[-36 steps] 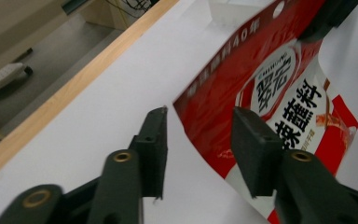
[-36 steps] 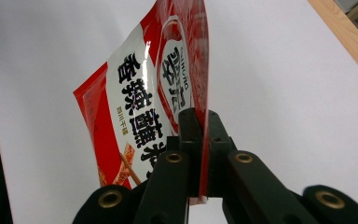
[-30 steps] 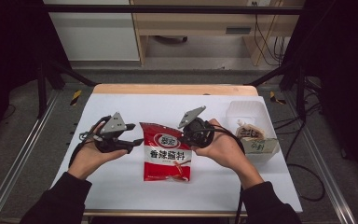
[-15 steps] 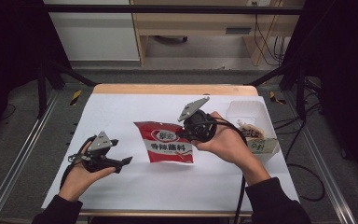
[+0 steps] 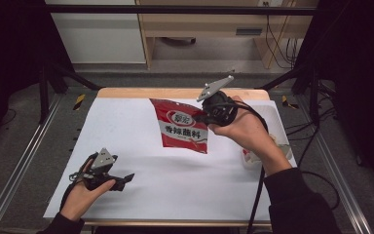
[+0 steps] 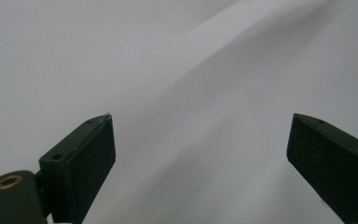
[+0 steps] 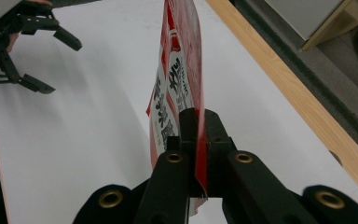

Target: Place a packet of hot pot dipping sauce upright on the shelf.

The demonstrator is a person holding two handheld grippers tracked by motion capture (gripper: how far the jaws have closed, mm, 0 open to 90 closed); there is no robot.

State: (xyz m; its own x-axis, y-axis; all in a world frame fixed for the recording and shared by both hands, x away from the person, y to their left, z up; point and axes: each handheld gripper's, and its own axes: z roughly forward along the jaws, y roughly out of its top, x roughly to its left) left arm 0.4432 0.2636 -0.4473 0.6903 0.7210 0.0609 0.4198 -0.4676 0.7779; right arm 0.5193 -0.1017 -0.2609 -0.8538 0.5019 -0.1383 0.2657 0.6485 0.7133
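My right claw (image 5: 205,115) is clamped on the edge of the red sachet (image 5: 184,126), hanging above the table (image 5: 185,190), so I'd carry it level, left claw (image 5: 125,178) gaping empty, well clear.

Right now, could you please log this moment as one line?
right gripper: shut on red packet, lifted | left gripper: open, empty, near table

The red packet (image 5: 183,127) carries white Chinese characters, "香辣蘸料", across its middle, under a white oval logo whose characters are too small to read.
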